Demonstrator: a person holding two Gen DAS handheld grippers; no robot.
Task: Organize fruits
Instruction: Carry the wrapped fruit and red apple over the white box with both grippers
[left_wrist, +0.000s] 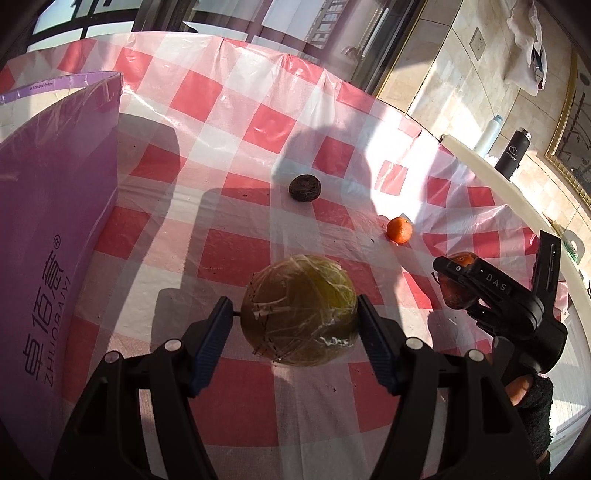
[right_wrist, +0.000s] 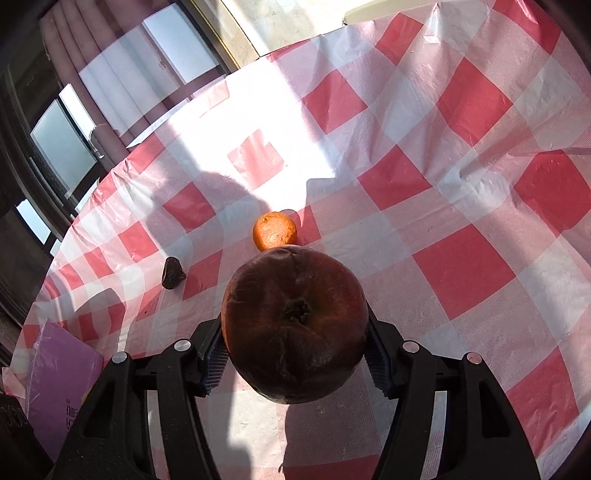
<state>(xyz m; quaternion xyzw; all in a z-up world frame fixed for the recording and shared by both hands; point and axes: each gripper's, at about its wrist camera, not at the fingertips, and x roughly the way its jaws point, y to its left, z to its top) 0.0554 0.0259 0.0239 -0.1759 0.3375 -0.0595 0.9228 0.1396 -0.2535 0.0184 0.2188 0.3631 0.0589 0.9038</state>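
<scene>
My left gripper (left_wrist: 295, 308) is shut on a large green-yellow fruit wrapped in clear film (left_wrist: 299, 310), held above the red-and-white checked tablecloth (left_wrist: 236, 258). My right gripper (right_wrist: 295, 328) is shut on a dark red-brown round fruit (right_wrist: 295, 325); that gripper and fruit also show in the left wrist view (left_wrist: 458, 284) at the right. A small orange (left_wrist: 399, 229) lies on the cloth; it shows just beyond the dark fruit in the right wrist view (right_wrist: 274, 231). A small dark wrinkled fruit (left_wrist: 305, 188) lies farther back, also in the right wrist view (right_wrist: 173, 273).
A purple box (left_wrist: 55, 229) with printed lettering stands open at the left of the table, also in the right wrist view (right_wrist: 62, 373). A white bottle (left_wrist: 489, 134) and a black bottle (left_wrist: 513, 155) stand beyond the table's right edge. Windows lie behind.
</scene>
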